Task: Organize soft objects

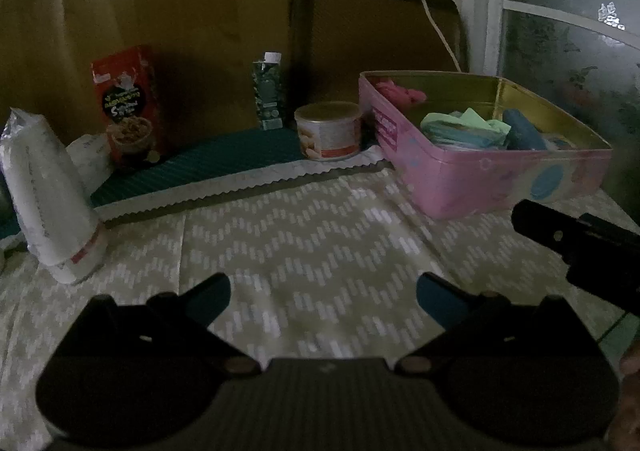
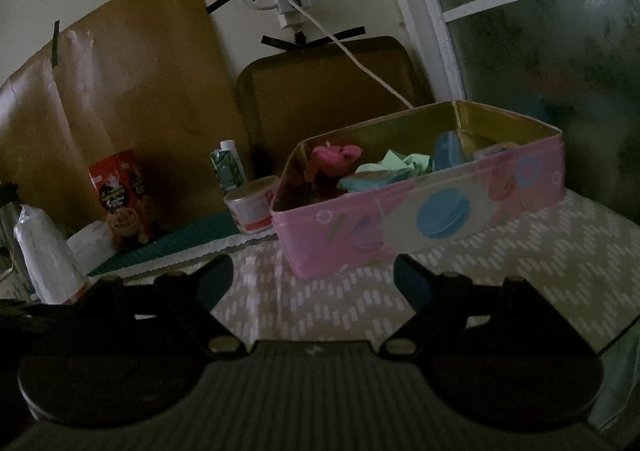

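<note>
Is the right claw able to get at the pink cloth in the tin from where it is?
Probably yes. The right claw is open and empty, the tin has no lid, and the pink cloth lies on top at the near-left corner. Only the tin's wall lies between, so it must come over the rim.

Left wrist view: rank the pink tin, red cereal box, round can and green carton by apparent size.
1. pink tin
2. red cereal box
3. round can and green carton: too alike to rank.

Left gripper (image 1: 323, 297), right gripper (image 2: 313, 277): black bodies, blue-padded fingers (image 1: 438, 295), brass screws, ribbed grey mount.
</note>
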A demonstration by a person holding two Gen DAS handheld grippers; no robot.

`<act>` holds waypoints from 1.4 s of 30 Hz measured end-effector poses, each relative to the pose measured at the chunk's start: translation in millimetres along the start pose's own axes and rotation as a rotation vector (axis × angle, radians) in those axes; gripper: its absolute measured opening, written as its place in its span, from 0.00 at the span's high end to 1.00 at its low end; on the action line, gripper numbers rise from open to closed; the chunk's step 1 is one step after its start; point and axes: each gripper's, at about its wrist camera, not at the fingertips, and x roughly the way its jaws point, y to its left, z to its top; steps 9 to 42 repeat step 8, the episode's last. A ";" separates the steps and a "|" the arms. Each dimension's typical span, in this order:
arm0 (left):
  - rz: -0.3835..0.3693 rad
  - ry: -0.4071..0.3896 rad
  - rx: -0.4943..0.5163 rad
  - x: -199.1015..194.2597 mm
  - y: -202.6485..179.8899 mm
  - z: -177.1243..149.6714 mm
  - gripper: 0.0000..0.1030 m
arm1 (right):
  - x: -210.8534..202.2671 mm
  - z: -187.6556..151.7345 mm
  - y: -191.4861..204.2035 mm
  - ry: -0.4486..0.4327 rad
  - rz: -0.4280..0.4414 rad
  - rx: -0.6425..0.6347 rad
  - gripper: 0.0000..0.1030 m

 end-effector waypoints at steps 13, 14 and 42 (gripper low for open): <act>-0.053 -0.043 0.010 -6.7 -0.2 -1.2 0.00 | 1.2 -0.2 1.1 0.006 -0.005 -0.004 0.13; -0.053 -0.043 0.010 -6.7 -0.2 -1.2 0.00 | 1.2 -0.2 1.1 0.006 -0.005 -0.004 0.13; -0.053 -0.043 0.010 -6.7 -0.2 -1.2 0.00 | 1.2 -0.2 1.1 0.006 -0.005 -0.004 0.13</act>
